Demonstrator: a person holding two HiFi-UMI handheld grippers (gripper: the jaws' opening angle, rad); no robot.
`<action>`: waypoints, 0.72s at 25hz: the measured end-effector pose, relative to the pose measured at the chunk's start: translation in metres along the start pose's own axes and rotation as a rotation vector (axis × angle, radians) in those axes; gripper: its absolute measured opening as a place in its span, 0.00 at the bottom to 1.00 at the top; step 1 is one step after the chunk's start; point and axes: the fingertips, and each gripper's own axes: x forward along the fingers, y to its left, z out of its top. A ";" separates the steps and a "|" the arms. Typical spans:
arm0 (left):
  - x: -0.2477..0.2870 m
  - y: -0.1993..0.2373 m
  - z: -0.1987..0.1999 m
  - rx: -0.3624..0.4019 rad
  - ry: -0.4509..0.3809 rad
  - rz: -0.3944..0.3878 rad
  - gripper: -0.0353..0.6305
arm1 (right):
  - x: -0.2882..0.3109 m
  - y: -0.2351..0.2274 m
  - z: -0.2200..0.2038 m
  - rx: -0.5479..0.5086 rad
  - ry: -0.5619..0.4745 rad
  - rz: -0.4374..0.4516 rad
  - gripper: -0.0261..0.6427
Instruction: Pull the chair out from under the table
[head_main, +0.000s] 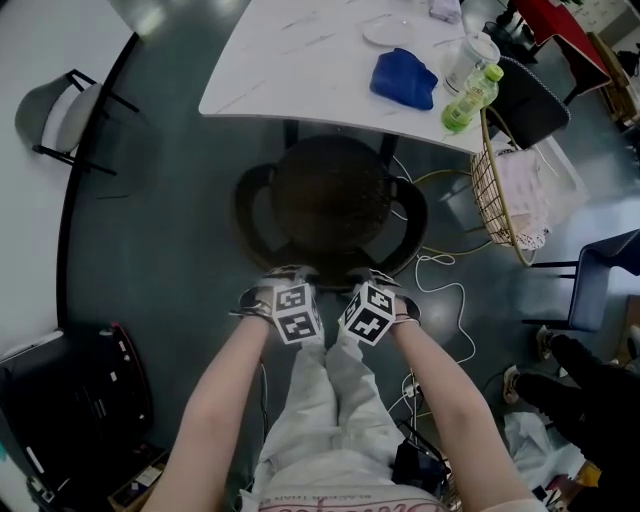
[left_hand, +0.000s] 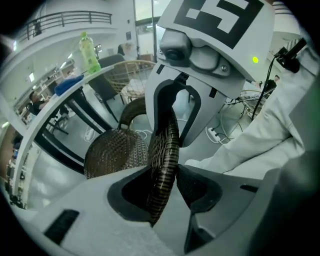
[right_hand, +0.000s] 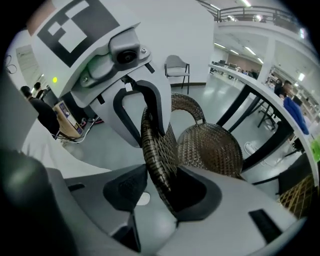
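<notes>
left tongs (head_main: 287, 274) pinching chair (head_main: 330, 200) back rim | right tongs (head_main: 372, 277) pinching same rim | chair close against table (head_main: 290, 60)

Chair (head_main: 330, 205) legs: hidden beneath its seat.
Tabletop (head_main: 290, 70) far side: cut off by top edge.
Bottle (head_main: 470, 98) label: too small.

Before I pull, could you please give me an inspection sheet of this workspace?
Surface: white table, its top mostly bare on the left.
Job's things: woven chair, seat almost wholly clear of the table edge.
Clutter: blue cloth, green bottle and clear jug on the table's right part.
Grippers: left tool and right tool each shut on the chair's backrest rim.
Cables: white cable loose on the floor right of the chair.
Surroundings: wire basket beside the table; grey chair far left.
</notes>
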 end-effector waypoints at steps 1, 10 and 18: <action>0.000 0.000 0.001 -0.004 0.000 -0.026 0.26 | 0.001 -0.001 0.000 0.004 0.012 0.017 0.29; 0.000 -0.007 0.002 -0.051 0.040 -0.154 0.26 | 0.001 0.004 0.002 0.057 0.098 0.148 0.28; -0.007 -0.035 -0.007 -0.046 0.057 -0.195 0.26 | -0.003 0.035 -0.001 0.111 0.079 0.172 0.28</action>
